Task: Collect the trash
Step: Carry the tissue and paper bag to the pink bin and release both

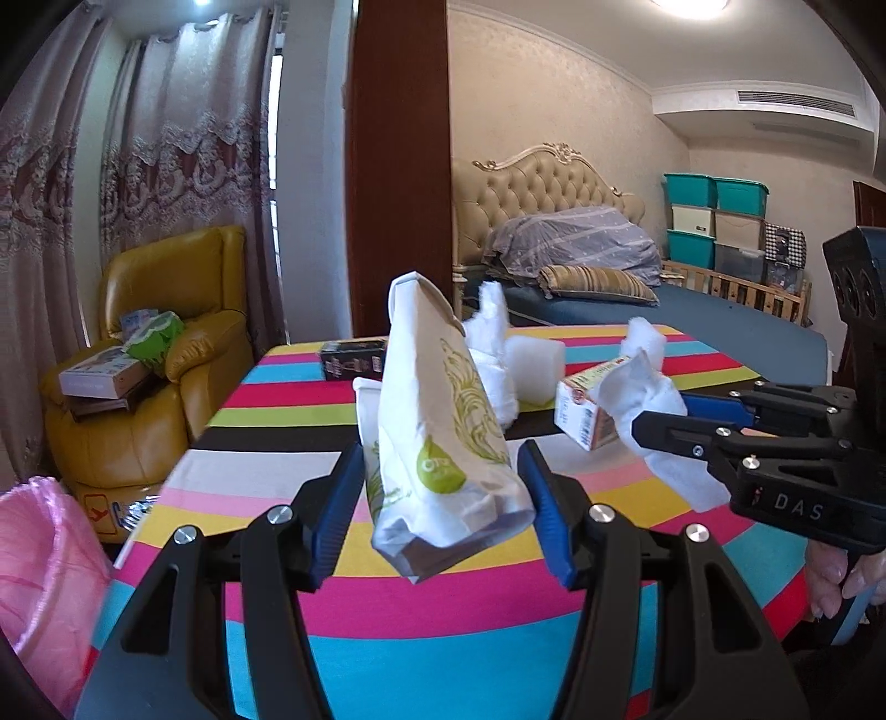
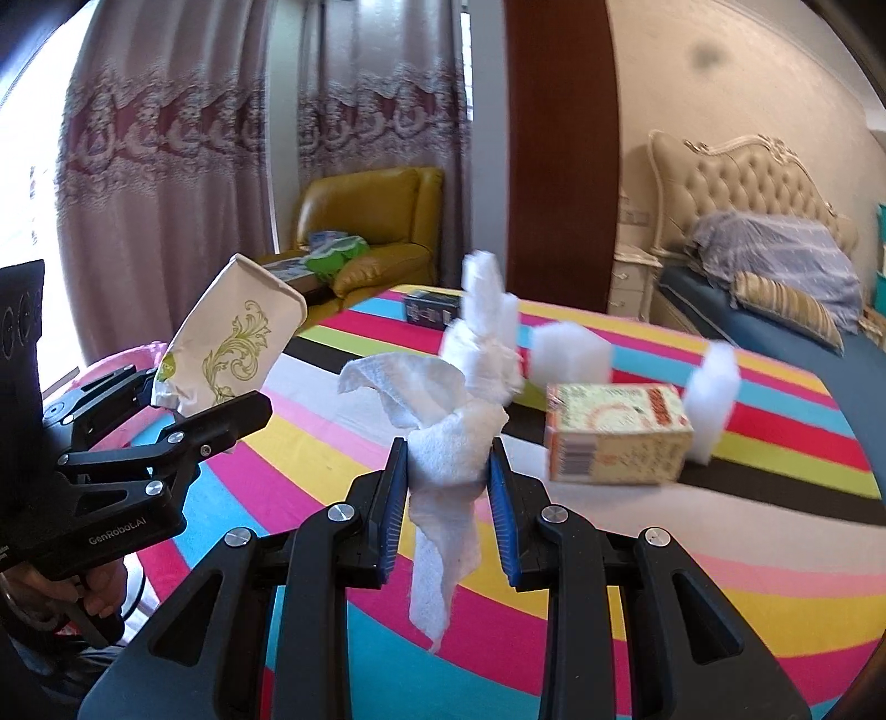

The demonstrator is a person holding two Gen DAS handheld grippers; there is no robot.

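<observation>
Each black tool [image 1: 443, 509] has blue ribbed pads [image 2: 390, 509], silver screws, and white lettering.

You get a bright room: a ceiling lamp [image 1: 689, 6] glares at the top of the left view, and daylight through the curtains [image 2: 166, 166] washes out the right view's left edge. That view smears the box [image 2: 617, 432] and far bed [image 2: 775, 266]. Fisheye bends both, corners dark.

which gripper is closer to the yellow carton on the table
Right. The right gripper, shut on a tissue, hangs just beside the yellow carton; the left gripper, holding a paper bag, is farther off.
</observation>
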